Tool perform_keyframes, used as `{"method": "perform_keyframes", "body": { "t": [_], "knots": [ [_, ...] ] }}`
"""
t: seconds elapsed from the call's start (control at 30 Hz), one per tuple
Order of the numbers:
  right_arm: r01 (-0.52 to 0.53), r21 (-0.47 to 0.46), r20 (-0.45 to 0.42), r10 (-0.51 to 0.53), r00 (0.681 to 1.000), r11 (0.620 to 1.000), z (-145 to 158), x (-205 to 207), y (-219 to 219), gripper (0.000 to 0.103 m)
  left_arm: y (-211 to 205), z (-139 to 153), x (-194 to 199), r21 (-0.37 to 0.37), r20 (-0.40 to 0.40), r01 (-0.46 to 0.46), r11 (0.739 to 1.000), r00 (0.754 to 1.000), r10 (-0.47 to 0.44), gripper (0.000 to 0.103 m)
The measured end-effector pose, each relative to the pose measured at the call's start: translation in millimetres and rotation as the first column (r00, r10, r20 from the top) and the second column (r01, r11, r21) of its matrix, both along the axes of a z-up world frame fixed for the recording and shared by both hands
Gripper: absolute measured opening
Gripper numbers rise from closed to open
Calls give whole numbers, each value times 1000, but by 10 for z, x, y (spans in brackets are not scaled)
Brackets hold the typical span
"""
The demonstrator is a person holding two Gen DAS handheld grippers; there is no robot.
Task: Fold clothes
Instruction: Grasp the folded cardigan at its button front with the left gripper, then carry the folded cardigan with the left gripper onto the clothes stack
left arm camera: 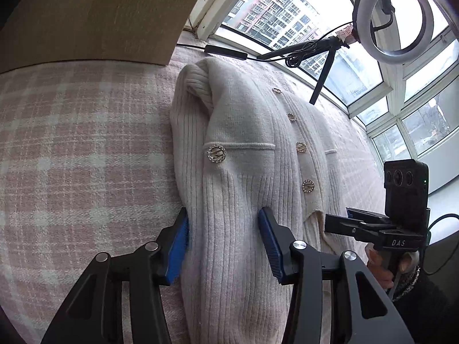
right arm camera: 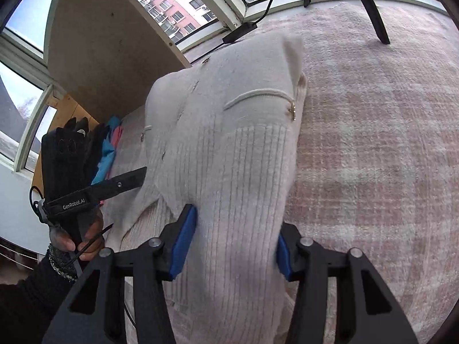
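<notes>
A cream ribbed cardigan [left arm camera: 243, 132] with gold buttons lies on a pink plaid cloth [left arm camera: 71, 143], front side up. My left gripper [left arm camera: 223, 243] is open with its blue pads on either side of the cardigan's left hem. My right gripper [right arm camera: 232, 243] is open with the right hem [right arm camera: 235, 200] bulging between its pads. Each gripper shows in the other's view: the right one [left arm camera: 338, 223] and the left one [right arm camera: 137, 176]. The cardigan also shows in the right wrist view [right arm camera: 229, 114].
A ring light [left arm camera: 394, 17] on a black tripod [left arm camera: 321, 80] stands at the far edge by the windows. A brown board [left arm camera: 100, 14] leans at the far left. Colourful clothes [right arm camera: 110, 149] lie at the left. The plaid cloth [right arm camera: 373, 143] spreads to the right.
</notes>
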State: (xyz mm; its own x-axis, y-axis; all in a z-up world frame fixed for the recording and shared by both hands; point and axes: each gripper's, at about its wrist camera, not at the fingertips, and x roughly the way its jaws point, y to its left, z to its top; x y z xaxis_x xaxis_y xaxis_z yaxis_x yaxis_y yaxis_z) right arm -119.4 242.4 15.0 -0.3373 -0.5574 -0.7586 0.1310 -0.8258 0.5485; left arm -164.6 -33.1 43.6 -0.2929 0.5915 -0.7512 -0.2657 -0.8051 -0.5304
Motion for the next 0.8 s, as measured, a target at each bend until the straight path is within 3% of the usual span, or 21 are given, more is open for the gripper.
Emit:
{"method": "perform_keyframes", "body": {
  "t": [0.17, 0.27, 0.43, 0.8],
  "knots": [
    [19, -25, -21, -20, 1000, 1000, 20, -6, -70, 28, 145, 122, 74, -45, -65, -8, 999, 998, 5, 23],
    [22, -26, -61, -24, 998, 999, 138, 27, -160, 24, 215, 274, 138, 9, -86, 1, 1000, 996, 0, 21],
    [10, -60, -123, -17, 992, 998, 434, 104, -319, 23, 342, 571, 299, -4, -151, 11, 1000, 988, -11, 21],
    [-83, -94, -237, 58, 970, 992, 1061, 667, -500, 23, 96, 1151, 908, 47, -198, -84, 995, 976, 92, 21]
  ]
}}
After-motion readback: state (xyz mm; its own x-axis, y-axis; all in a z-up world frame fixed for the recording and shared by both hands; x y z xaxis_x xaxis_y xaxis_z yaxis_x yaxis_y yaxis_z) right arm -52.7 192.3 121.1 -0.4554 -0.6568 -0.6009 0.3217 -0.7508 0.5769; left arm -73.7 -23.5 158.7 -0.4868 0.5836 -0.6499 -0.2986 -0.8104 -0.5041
